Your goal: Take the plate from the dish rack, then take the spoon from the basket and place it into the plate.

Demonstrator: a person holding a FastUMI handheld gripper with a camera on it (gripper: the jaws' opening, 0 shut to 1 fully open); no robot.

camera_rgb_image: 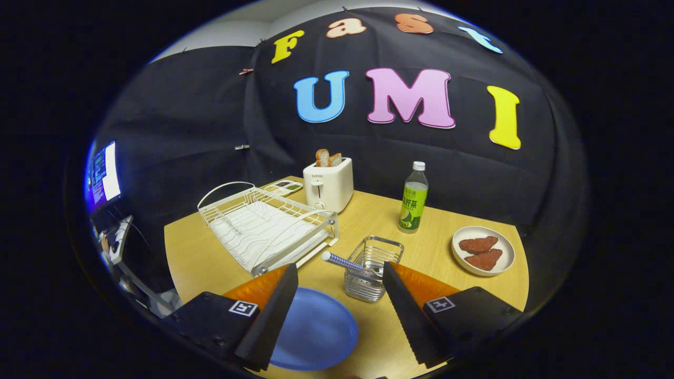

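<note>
I have the tool [339, 287] spread wide and holding nothing above the tabletop [453, 273]. The blue plate [316, 331] already lies flat between the fingers, off the white dish rack [263, 226]. The spoon [345, 261] leans in the wire basket [373, 268] just ahead, its checked handle poking out toward the rack. My worry is the grasp: that handle is thin and tilted, so it may slip or twist, and a low approach could snag the basket rim and drag the light basket along.
</note>
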